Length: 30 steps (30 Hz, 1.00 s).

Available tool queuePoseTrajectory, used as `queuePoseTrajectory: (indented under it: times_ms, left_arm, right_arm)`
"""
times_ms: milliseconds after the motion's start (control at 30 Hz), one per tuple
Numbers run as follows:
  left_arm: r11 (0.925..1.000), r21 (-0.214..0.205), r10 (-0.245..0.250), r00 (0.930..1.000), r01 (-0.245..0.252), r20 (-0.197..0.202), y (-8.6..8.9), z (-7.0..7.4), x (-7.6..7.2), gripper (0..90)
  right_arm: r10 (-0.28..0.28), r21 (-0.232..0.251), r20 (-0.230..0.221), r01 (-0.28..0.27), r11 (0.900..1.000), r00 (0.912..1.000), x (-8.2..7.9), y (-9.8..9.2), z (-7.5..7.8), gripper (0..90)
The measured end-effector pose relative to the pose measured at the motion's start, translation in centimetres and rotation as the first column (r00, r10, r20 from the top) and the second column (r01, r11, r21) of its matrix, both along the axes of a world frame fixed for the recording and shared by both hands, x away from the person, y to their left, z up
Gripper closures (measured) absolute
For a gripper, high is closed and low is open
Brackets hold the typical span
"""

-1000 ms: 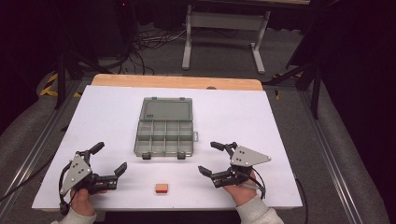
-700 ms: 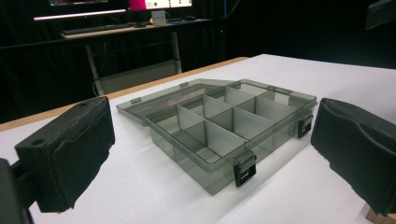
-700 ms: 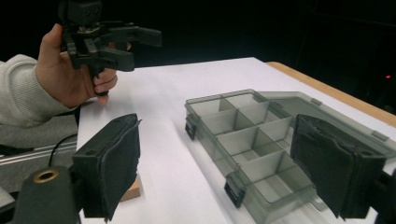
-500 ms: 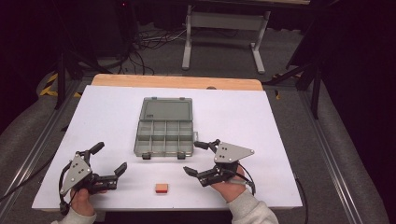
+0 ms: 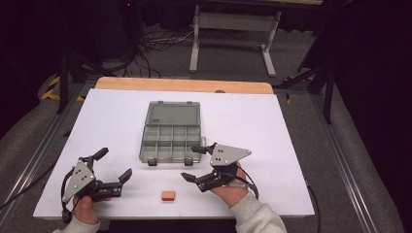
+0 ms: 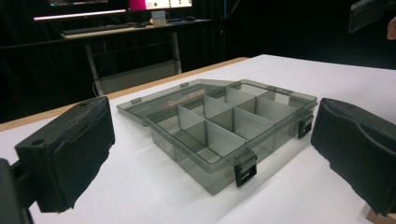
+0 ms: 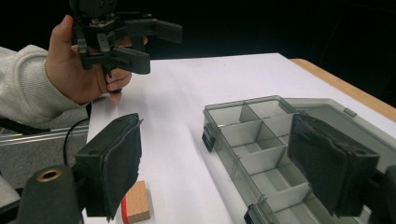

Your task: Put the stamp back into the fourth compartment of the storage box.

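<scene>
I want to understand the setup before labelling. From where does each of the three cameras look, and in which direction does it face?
High view: above the person's side, facing forward and down on the white table; both hands with the left tongs and right tongs show.
Left gripper view: on the left tongs, low, facing the open organizer box; its own two black jaws show.
Right gripper view: on the right tongs, facing across the table toward the left hand; its jaws show, with the small wooden block.
Shared: all three see the organizer box.

Lab: cables, metal stand.
</scene>
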<state>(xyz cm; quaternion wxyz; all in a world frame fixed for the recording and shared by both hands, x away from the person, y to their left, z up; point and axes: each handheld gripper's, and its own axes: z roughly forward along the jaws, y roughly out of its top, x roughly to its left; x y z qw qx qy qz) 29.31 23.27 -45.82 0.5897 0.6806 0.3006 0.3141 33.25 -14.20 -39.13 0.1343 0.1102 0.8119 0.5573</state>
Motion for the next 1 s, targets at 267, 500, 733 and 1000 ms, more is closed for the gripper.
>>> queuePoseTrajectory:
  times_ms: [267,500,733,1000]
  left_arm:
    - [1.0000,0.007,-0.003,1.0000,0.003,0.000,-0.3,0.0,0.0,0.5]
    - [1.0000,0.005,-0.004,1.0000,0.004,0.000,-0.2,0.0,0.0,0.5]
    - [1.0000,0.004,-0.004,1.0000,0.004,0.000,-0.2,0.0,0.1,0.5]
    - [1.0000,0.006,-0.006,1.0000,0.006,-0.002,-0.1,0.0,0.1,0.5]
  right_arm:
    - [0.033,-0.040,-0.018,-0.034,0.9986,0.9993,0.5,1.4,0.0,19.1]
    - [0.051,-0.062,-0.036,-0.053,0.9967,0.9981,0.9,2.2,0.0,20.5]
    - [0.067,-0.083,-0.052,-0.071,0.9940,0.9964,1.2,3.2,0.0,20.6]
    - [0.091,-0.107,-0.072,-0.099,0.9894,0.9932,1.7,4.4,-0.1,21.5]
